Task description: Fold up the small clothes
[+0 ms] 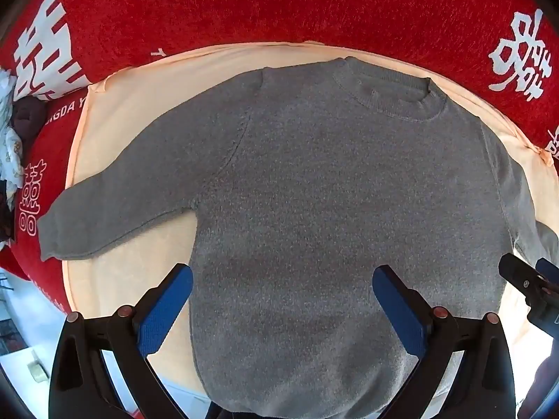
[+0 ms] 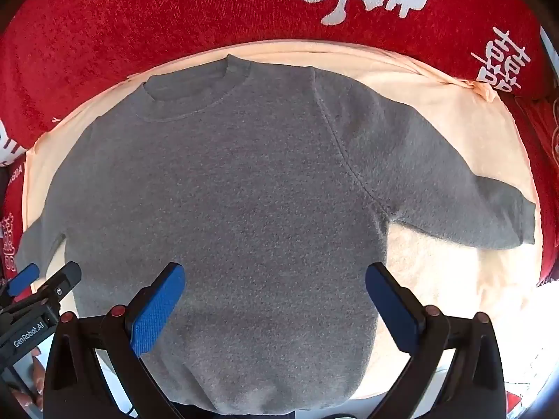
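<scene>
A small grey knitted sweater (image 1: 314,181) (image 2: 227,192) lies flat, front up, on a cream cloth (image 1: 139,104) (image 2: 454,129), collar at the far side and both sleeves spread outwards. My left gripper (image 1: 283,276) hovers above the sweater's lower left part, jaws wide open and nothing between them. Over the lower right part hangs my right gripper (image 2: 274,274), open as well and empty. The right gripper's tip shows at the edge of the left wrist view, and the left gripper's tip (image 2: 45,279) shows in the right wrist view.
Under the cream cloth lies a red blanket (image 1: 279,3) (image 2: 157,21) with white characters. A heap of other clothes (image 1: 14,132) sits at the far left. Pale floor (image 1: 24,314) shows past the near left edge.
</scene>
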A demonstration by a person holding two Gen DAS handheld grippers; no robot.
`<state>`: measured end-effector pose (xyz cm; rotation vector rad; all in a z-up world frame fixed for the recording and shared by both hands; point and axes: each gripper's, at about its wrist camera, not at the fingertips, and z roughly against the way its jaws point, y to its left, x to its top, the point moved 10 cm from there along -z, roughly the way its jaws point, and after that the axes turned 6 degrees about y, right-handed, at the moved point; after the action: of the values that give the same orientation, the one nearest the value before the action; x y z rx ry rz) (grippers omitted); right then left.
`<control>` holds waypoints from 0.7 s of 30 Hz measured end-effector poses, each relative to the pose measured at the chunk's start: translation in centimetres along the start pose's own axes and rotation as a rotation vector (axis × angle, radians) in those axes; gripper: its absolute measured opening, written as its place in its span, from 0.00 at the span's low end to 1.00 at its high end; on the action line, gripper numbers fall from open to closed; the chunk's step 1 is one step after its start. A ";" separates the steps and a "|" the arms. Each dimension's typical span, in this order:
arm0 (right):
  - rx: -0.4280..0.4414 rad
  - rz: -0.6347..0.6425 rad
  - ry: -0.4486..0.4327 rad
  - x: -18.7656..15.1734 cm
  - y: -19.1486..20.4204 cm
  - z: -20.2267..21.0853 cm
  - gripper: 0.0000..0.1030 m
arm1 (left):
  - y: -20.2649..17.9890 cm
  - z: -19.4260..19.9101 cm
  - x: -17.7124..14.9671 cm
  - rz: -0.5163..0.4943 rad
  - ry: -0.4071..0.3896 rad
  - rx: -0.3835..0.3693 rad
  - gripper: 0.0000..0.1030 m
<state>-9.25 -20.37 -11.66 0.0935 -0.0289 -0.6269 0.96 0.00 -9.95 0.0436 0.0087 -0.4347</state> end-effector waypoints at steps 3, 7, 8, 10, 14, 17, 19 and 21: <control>0.000 0.003 -0.001 0.1 0.0 0.0 1.00 | -0.1 0.0 -0.1 -0.003 0.001 0.001 1.00; -0.003 0.006 -0.002 0.1 -0.2 0.2 1.00 | -0.2 0.0 -0.2 -0.002 -0.001 -0.002 1.00; -0.002 0.006 -0.002 0.0 -0.3 0.2 1.00 | -0.2 0.0 -0.3 -0.002 0.000 -0.004 1.00; -0.001 0.007 -0.002 0.0 -0.3 0.2 1.00 | -0.4 -0.1 -0.7 -0.006 0.000 -0.004 1.00; 0.000 0.005 -0.002 -0.1 -0.3 0.2 1.00 | -0.2 -0.1 -0.9 -0.004 -0.002 -0.003 1.00; -0.002 0.004 -0.005 -0.1 -0.2 0.3 1.00 | 0.0 -0.1 -0.6 -0.005 -0.001 0.000 1.00; -0.004 0.005 -0.004 -0.2 -0.2 0.3 1.00 | 0.0 -0.1 -0.6 -0.004 -0.001 0.000 1.00; -0.005 0.009 -0.004 -0.2 -0.2 0.3 1.00 | 0.0 -0.1 -0.6 -0.004 0.000 -0.002 1.00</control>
<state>-9.55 -20.39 -11.38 0.0869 -0.0316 -0.6186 0.44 0.22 -10.01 0.0420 0.0094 -0.4391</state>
